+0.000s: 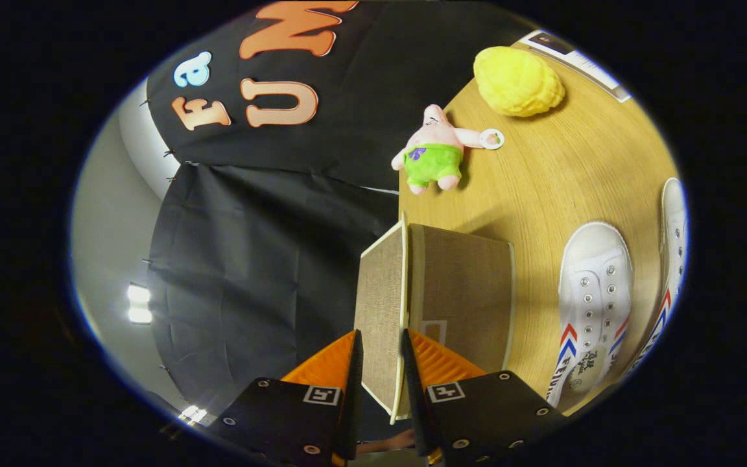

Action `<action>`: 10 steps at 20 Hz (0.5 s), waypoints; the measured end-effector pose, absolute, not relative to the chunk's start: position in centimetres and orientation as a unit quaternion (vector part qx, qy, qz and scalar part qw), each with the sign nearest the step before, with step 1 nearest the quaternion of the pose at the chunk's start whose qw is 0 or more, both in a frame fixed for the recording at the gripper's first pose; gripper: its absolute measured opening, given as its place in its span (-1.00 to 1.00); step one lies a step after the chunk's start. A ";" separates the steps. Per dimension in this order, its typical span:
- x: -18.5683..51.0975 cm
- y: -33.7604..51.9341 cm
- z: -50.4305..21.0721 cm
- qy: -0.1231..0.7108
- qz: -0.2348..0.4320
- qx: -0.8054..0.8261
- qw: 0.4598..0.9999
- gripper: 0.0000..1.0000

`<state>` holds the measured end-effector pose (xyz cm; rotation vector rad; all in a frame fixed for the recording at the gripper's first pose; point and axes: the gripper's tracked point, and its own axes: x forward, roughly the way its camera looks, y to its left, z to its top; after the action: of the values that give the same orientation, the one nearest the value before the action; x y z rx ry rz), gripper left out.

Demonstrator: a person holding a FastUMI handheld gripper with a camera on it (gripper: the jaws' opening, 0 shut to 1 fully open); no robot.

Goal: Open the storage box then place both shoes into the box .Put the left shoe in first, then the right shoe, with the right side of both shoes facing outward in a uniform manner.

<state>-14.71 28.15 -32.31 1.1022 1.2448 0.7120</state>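
The view is rolled sideways, so the wooden table [542, 188] stands upright beyond the fingers. A brown fabric storage box [461, 292] sits on it just ahead of the fingers. Its flat lid [380, 292] with a pale rim is swung up away from the box body. My gripper [381, 363] is shut on the lid's edge, one finger on each face. Beyond the box lie two white canvas shoes with red and blue stripes. One shoe [591, 305] is close beside the box, the other shoe [672, 259] lies further out, partly cut off.
A pink starfish plush toy [437, 152] in green shorts lies near the table's edge beyond the box. A yellow plush [517, 81] and a printed card [574, 61] lie farther off. Black cloth walls the booth behind.
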 end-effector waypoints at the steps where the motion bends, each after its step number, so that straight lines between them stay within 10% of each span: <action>1: -15.0 28.3 -32.9 0.547 0.308 0.465 0.625 -0.39; 10: -13.9 30.1 -32.3 0.543 0.295 0.485 0.619 -0.96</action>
<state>-13.90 30.06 -32.27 1.1157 1.2483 0.6777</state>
